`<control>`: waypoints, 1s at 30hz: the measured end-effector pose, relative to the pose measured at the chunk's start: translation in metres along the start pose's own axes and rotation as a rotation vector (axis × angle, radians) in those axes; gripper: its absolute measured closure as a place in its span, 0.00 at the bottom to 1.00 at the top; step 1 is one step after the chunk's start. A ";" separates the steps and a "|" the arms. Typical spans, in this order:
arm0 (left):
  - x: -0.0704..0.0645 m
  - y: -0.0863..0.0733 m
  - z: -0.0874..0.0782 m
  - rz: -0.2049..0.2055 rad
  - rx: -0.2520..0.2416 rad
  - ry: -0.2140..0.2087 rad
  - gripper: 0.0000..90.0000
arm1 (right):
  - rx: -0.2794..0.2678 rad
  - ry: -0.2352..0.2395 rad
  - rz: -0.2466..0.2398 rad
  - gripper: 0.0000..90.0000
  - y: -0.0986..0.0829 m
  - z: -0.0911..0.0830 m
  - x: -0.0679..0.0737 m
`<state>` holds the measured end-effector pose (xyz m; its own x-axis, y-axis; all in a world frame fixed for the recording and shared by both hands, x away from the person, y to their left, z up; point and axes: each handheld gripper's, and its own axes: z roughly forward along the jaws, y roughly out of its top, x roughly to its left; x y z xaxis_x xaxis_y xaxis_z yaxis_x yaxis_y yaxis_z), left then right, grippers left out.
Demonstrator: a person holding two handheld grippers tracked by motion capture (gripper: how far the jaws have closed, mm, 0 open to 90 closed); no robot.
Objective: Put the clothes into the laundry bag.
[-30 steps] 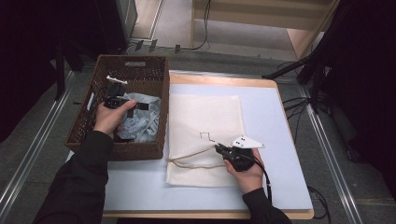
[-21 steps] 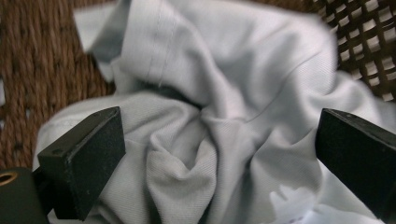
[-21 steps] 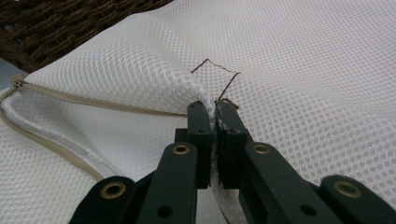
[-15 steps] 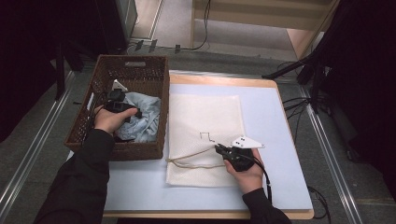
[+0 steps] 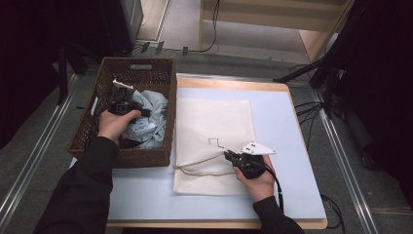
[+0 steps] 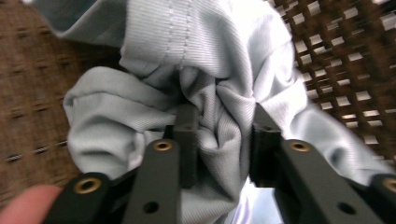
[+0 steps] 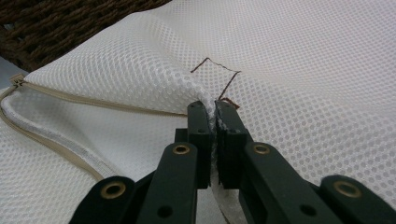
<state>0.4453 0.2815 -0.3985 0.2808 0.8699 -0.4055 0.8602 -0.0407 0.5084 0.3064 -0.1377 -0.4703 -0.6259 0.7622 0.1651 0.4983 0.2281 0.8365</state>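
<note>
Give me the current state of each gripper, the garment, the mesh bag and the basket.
left gripper: shut on a bunched fold of the light blue garment.
right gripper: shut on the mesh bag's upper layer.
light blue garment: crumpled, inside the basket.
mesh bag: flat on the table, zipper open, top layer lifted.
wicker basket: upright, beside the bag.

Left tool (image 6: pixel 219 140) clamped, right tool (image 7: pixel 214 140) pinched closed.
</note>
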 end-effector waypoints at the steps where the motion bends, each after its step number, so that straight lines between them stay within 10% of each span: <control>1: -0.001 0.000 0.002 -0.004 0.015 -0.047 0.62 | 0.001 0.000 0.001 0.97 0.000 0.000 0.000; 9: -0.012 0.001 0.013 0.067 0.110 -0.114 0.18 | 0.000 -0.001 0.001 0.97 0.000 0.000 0.000; 17: -0.026 -0.002 0.029 0.201 0.218 0.001 0.00 | -0.001 0.000 -0.002 0.97 0.000 -0.001 0.000; 30: -0.026 -0.009 0.045 0.252 0.261 0.170 0.00 | 0.000 0.002 -0.002 0.97 0.000 -0.001 0.000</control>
<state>0.4490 0.2374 -0.4270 0.4415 0.8846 -0.1501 0.8587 -0.3680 0.3567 0.3059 -0.1382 -0.4697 -0.6280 0.7607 0.1639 0.4969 0.2299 0.8368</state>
